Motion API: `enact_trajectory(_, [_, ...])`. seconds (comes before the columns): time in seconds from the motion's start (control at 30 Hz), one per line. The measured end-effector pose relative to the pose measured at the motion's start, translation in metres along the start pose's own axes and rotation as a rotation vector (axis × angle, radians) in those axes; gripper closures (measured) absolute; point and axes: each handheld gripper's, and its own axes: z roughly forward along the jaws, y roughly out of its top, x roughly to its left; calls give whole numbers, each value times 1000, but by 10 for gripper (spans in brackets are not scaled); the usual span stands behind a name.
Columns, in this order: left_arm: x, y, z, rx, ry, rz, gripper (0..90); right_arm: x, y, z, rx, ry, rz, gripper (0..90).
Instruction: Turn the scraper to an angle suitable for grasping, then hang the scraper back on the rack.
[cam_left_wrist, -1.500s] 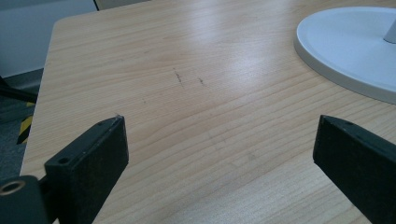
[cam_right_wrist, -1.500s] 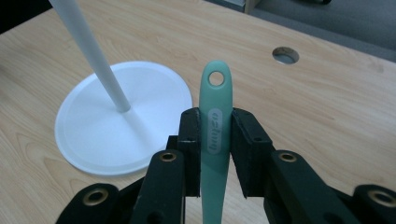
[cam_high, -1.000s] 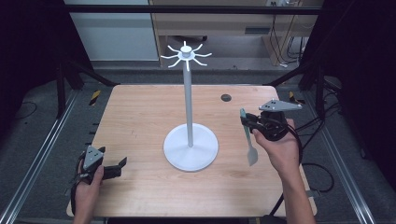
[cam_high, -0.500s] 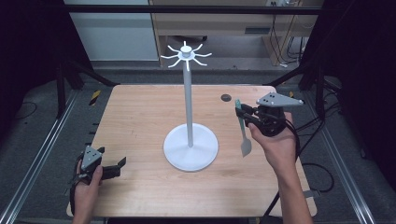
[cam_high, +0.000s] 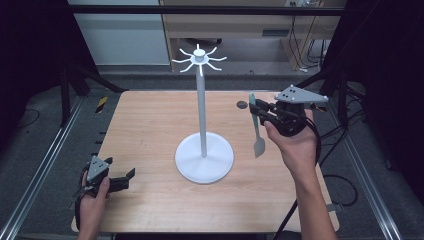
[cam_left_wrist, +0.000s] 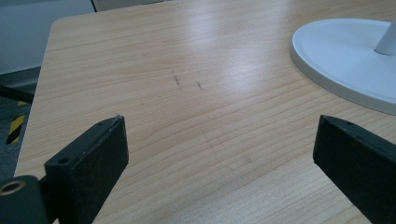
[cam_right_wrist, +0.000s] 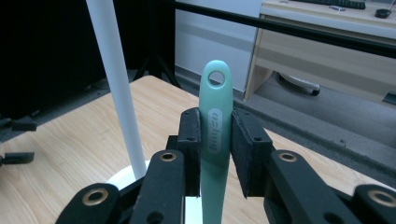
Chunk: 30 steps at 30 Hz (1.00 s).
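Note:
A white hanging stand rises from a round base (cam_high: 204, 159) at the table's middle; its pole (cam_high: 201, 107) (cam_right_wrist: 116, 84) ends in a crown of short hooks (cam_high: 199, 59). My right gripper (cam_high: 258, 112) (cam_right_wrist: 216, 149) is lifted above the table to the right of the pole, shut on the handle of a pale green spatula (cam_high: 256, 129) (cam_right_wrist: 215, 135). The spatula hangs upright, hole end up and blade down. My left gripper (cam_high: 131, 178) (cam_left_wrist: 217, 154) rests at the front left of the table, open with nothing between its jaws; the stand's base (cam_left_wrist: 345, 60) lies ahead of it.
A small dark round thing (cam_high: 242, 104) lies on the wooden table (cam_high: 150, 130) near the back right edge. A metal frame rail (cam_high: 45, 165) runs along the left side. A desk (cam_high: 240, 25) and cables stand beyond the table.
My right gripper has risen with the spatula, lifting its blade clear of the table and nearer the pole. The left gripper has stayed put.

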Motion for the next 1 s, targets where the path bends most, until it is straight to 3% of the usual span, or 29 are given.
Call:
enact_trajectory(0.37, [-4, 1, 1, 11, -3, 21, 30, 5, 21, -7, -82, 13, 6, 743])
enact_trajectory(0.63, [-3, 0, 0, 11, 8, 21, 30, 14, 30, -8, -86, 29, -19, 743])
enact_trajectory(1.0, [-2, 0, -1, 12, 9, 19, 30, 18, 38, -10, -116, 48, -12, 742])
